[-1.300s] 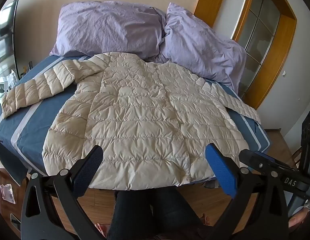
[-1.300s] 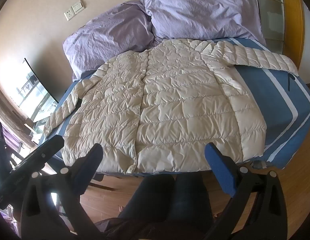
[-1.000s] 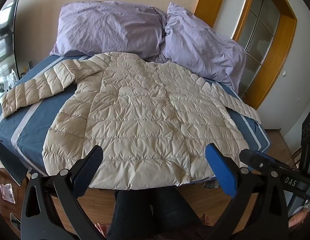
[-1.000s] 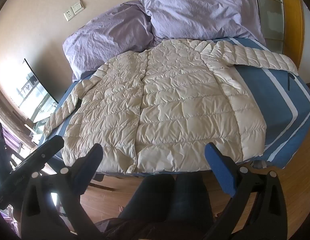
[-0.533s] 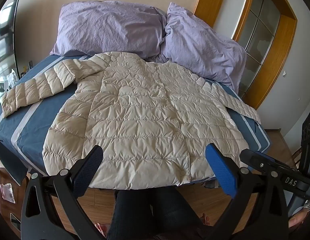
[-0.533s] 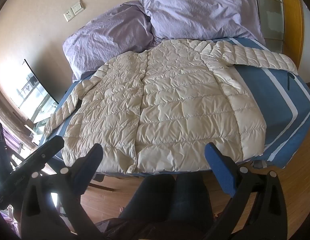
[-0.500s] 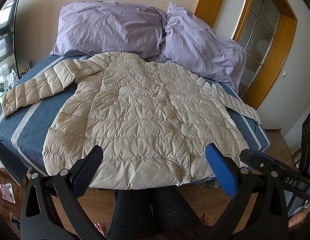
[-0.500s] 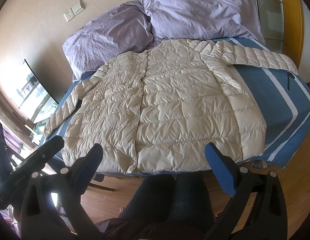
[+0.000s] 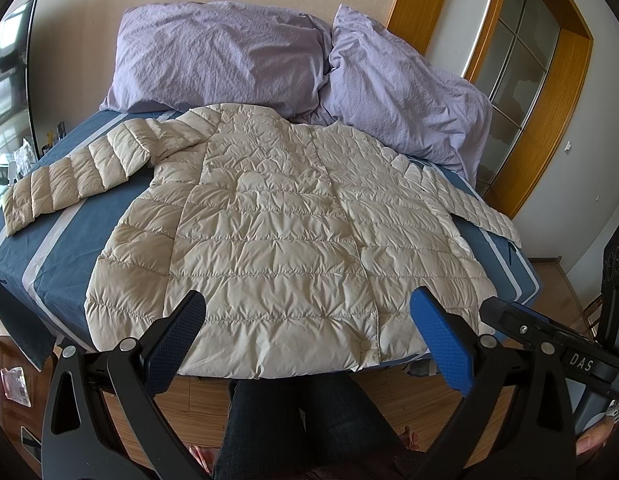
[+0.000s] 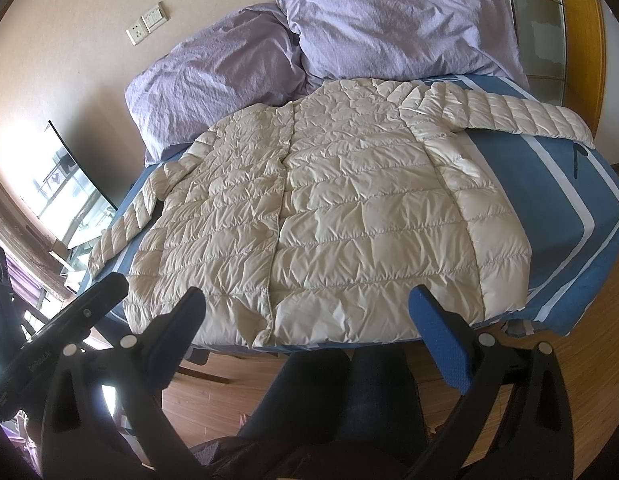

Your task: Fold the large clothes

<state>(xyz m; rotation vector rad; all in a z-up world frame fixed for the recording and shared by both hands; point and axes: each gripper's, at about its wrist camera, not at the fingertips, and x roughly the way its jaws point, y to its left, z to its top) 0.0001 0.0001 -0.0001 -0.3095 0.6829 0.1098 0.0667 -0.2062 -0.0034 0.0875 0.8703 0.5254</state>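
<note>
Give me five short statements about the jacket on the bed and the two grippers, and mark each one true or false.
1. The cream quilted jacket lies spread flat on the blue striped bedspread, both sleeves out to the sides. True.
2. The left gripper is clamped on the jacket's hem. False: it is open and held short of the hem, with nothing between its fingers.
3. Two lilac pillows sit at the head of the bed, beyond the jacket's collar. True.
4. The jacket is already folded in half. False: it lies fully unfolded.
5. The right gripper holds a sleeve. False: it is open and touches nothing.
</note>
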